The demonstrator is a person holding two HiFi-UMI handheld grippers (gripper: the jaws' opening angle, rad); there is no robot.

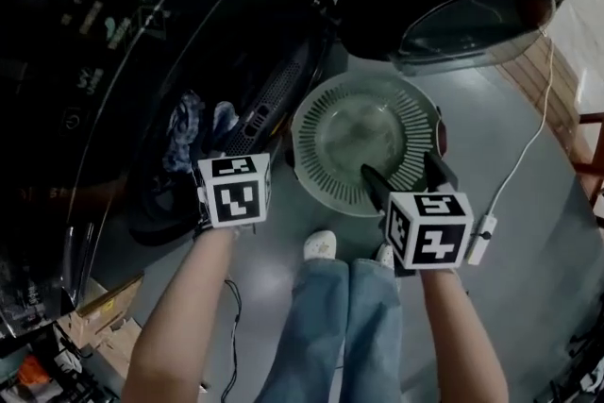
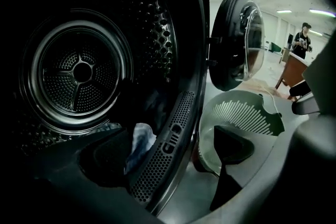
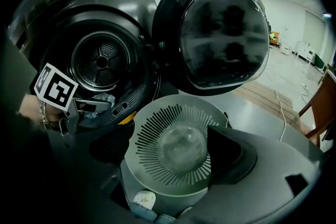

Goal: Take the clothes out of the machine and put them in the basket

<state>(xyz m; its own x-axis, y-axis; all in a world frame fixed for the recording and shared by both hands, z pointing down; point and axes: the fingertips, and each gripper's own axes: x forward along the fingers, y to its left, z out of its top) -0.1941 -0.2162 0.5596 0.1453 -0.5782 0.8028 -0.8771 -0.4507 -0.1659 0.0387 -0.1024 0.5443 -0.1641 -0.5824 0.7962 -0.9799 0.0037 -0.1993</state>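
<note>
Now, left gripper view, left claw (image 2: 168, 152): spread wide, nothing pinched; I hold it at the mouth of the machine (image 2: 193, 65) so the jaws can straddle cloth.
Left gripper view, clothes (image 2: 139, 141): a pale blue bundle at 7 o'clock, low inside the drum (image 2: 79, 71), just beside my left jaw; I cannot tell whether they touch.
Left gripper view, basket (image 2: 247, 113): at 4 o'clock on the floor (image 2: 181, 194), close by the opening, placed so, I judge, to keep the carry short.
Right gripper view, right claw (image 3: 170, 152): also spread, pinching nothing, hanging over the basket, whose bare bottom shows between the jaws.
Right gripper view, door (image 3: 220, 34): swung open at 1 o'clock, out of the way of a reach into the drum at 10 o'clock.
Head view, layout: machine at 9 o'clock, basket near the centre, door at 1 o'clock; the clothes lie just past the left claw's marker cube (image 1: 234, 191).
Head view, progress: the basket holds nothing, so I judge the first grab is not yet made; the left claw must close on the bundle.
</note>
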